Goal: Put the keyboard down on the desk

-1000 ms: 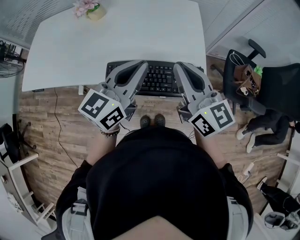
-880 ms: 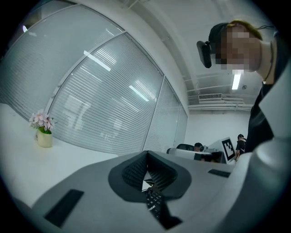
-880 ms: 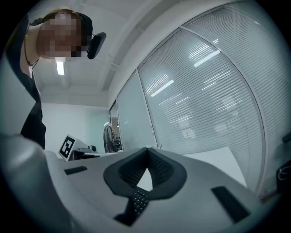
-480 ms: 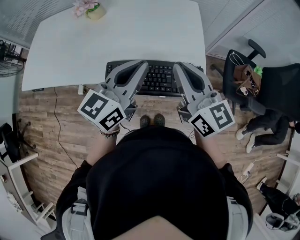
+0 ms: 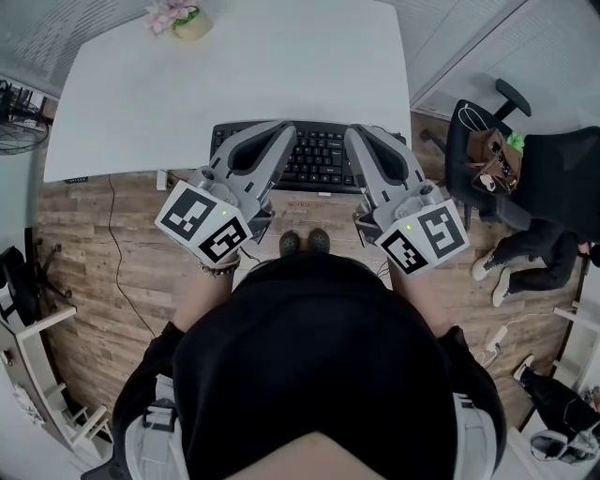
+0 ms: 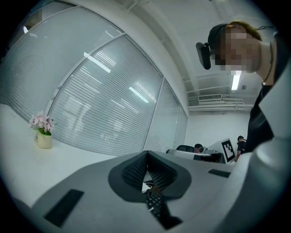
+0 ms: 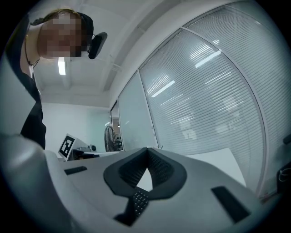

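A black keyboard lies across the near edge of the white desk, its front part hanging over the floor. My left gripper reaches over the keyboard's left part and my right gripper over its right part. In the left gripper view the jaws are closed with a strip of the keyboard clamped between them. The right gripper view shows the same: its jaws meet at the tip with the keyboard edge-on between them. Whether the keyboard rests on the desk or hovers just above it I cannot tell.
A small pot of pink flowers stands at the desk's far left corner. A black office chair with a bag on it is to the right. My shoes are on the wooden floor below the desk edge. A cable trails at the left.
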The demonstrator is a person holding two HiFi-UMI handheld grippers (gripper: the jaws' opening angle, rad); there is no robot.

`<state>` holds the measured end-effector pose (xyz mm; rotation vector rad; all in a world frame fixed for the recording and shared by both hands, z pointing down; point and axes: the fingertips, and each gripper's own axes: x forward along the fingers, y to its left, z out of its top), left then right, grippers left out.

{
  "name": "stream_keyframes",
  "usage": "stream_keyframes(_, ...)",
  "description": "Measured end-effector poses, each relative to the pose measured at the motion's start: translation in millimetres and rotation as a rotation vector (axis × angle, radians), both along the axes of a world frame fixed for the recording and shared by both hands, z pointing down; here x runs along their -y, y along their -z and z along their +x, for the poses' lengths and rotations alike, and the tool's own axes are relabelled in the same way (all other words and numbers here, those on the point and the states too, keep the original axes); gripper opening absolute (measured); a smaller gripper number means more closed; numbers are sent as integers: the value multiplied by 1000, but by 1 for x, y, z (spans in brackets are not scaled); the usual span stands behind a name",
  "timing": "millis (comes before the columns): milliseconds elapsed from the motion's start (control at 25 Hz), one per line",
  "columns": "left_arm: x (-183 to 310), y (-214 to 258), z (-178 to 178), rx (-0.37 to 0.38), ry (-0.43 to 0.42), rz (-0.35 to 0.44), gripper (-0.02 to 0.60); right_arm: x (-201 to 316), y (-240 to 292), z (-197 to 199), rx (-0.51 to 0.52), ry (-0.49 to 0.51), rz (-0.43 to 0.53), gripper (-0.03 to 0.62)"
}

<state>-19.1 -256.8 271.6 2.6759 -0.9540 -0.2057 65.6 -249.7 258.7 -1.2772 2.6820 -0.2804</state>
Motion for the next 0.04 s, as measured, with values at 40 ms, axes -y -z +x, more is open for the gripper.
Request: stream_keyframes(40,0,-1,0,0,0,-1,12,0,0,0,0,0,-1,3)
